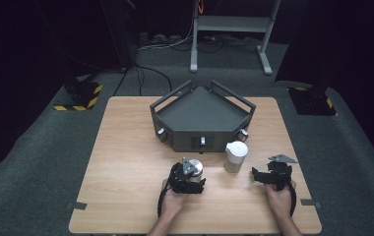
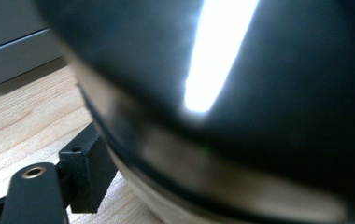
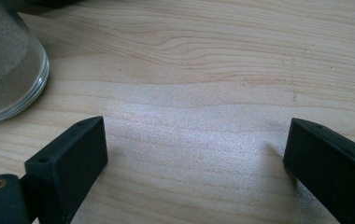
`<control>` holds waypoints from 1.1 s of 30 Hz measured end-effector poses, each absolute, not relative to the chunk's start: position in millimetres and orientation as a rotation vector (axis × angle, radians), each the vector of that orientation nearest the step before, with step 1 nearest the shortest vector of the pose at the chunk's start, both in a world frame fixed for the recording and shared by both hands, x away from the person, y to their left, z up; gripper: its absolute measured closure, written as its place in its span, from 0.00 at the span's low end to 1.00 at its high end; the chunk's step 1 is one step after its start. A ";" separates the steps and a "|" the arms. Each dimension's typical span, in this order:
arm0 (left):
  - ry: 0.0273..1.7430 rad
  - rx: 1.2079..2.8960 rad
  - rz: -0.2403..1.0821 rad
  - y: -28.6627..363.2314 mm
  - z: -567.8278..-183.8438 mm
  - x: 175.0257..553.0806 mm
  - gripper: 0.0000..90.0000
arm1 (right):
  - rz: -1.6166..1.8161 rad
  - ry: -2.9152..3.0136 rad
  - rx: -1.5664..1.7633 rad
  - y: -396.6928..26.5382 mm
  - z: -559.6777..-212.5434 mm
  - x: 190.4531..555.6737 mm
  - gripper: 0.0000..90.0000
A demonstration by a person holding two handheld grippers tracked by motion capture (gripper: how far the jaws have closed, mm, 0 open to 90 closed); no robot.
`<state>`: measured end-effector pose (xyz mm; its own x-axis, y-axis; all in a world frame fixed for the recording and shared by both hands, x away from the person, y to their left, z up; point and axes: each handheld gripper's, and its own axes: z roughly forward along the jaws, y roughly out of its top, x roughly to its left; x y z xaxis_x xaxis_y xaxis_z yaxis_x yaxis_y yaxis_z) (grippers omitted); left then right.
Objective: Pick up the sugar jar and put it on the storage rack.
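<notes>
— Where is the left gripper [image 1: 187, 178] working?

— Right on the small round container [image 1: 195, 169] near the front of the bench [image 1: 126, 162]. In the left gripper view that container's dark, glossy top [image 2: 241, 84] swells up directly ahead of the jaws, with a paler band below it, and one black jaw sits just beside its base. I'd judge the jaws are set around it for a side grasp; whether the pads actually press on it yet, I cannot tell, since the far jaw is hidden behind the container.

— Why low and from the side?

— Likely because the body is short and rounded on top; a grip at the base would keep it from tipping or slipping. That's my reading, not something shown.

— And the right gripper [image 1: 271, 176]?

— Released. Its jaws stand wide apart over bare wood, nothing between them. The white jar [image 1: 235, 156] stands upright ahead of those jaws and off to their left, apart from them; its glass edge [image 3: 7, 70] shows at the upper left of the right gripper view.

— Anything inside either one?

— The jar looks cloudy or frosted, so I can't make out contents. The small container is closed on top. Beyond both jaws sits a grey angular tray [image 1: 202, 115] with handles, whose flat inside looks bare.
</notes>
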<state>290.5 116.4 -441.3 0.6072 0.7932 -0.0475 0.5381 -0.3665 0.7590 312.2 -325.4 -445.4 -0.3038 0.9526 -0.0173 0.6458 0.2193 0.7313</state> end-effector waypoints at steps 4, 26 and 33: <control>1.045 2.068 0.428 114.8 -441.2 290.8 0.25 | 0.868 2.030 1.472 -325.3 -445.4 312.2 0.06; 1.038 2.069 0.486 107.3 -442.2 284.4 0.35 | 0.870 2.032 1.472 -325.8 -445.4 312.4 0.06; 1.042 2.064 0.482 108.1 -442.4 283.9 0.35 | 0.871 2.032 1.472 -325.9 -445.5 312.6 0.06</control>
<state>283.9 108.1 -442.4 0.5958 0.8031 -0.0052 0.5159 -0.3778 0.7688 312.6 -325.9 -445.5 -0.3056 0.9521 -0.0150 0.6458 0.2188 0.7315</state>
